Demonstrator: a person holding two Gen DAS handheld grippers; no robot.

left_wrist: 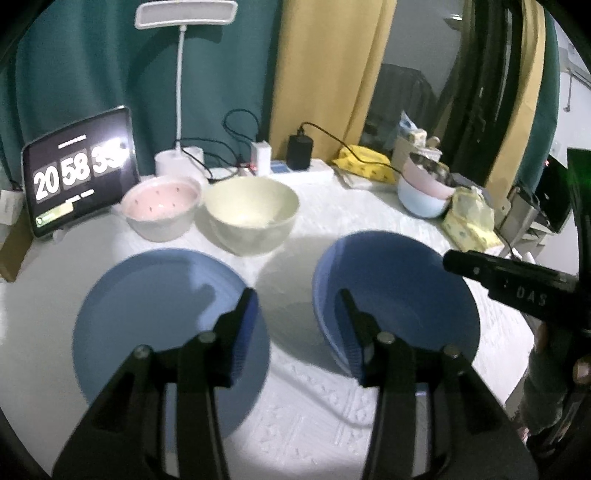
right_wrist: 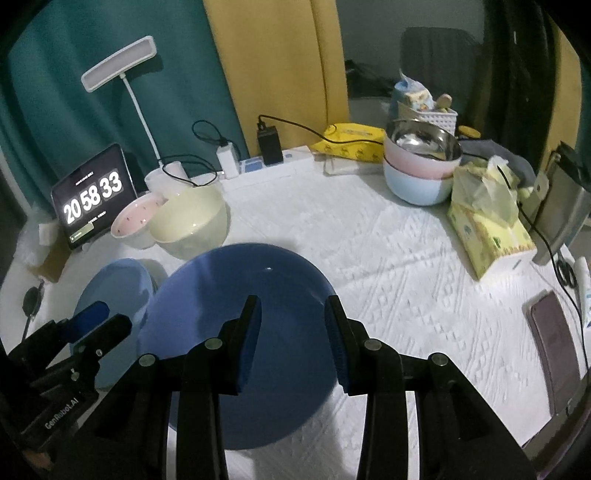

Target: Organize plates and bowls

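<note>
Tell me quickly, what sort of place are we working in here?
Most likely a home room, perhaps a bedroom or living space rather than a kitchen. Teal and yellow curtains hang behind a cloth-covered table, and household clutter shares it with the bowls: a desk lamp, a tablet showing a clock and a tissue pack.

Blue plates (left_wrist: 147, 314), cream bowl (left_wrist: 251, 212), pink bowl (left_wrist: 160, 205) (speckled inside), white embossed tablecloth (right_wrist: 406, 266).

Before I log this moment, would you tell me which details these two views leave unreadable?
- Clock seconds on the tablet: smeared by glare in the left wrist view.
- Near edge of the lighter blue plate: covered by the left gripper there.
- Near rim of the darker blue dish: behind the right gripper in the right wrist view.
- Basket contents: too small.
</note>
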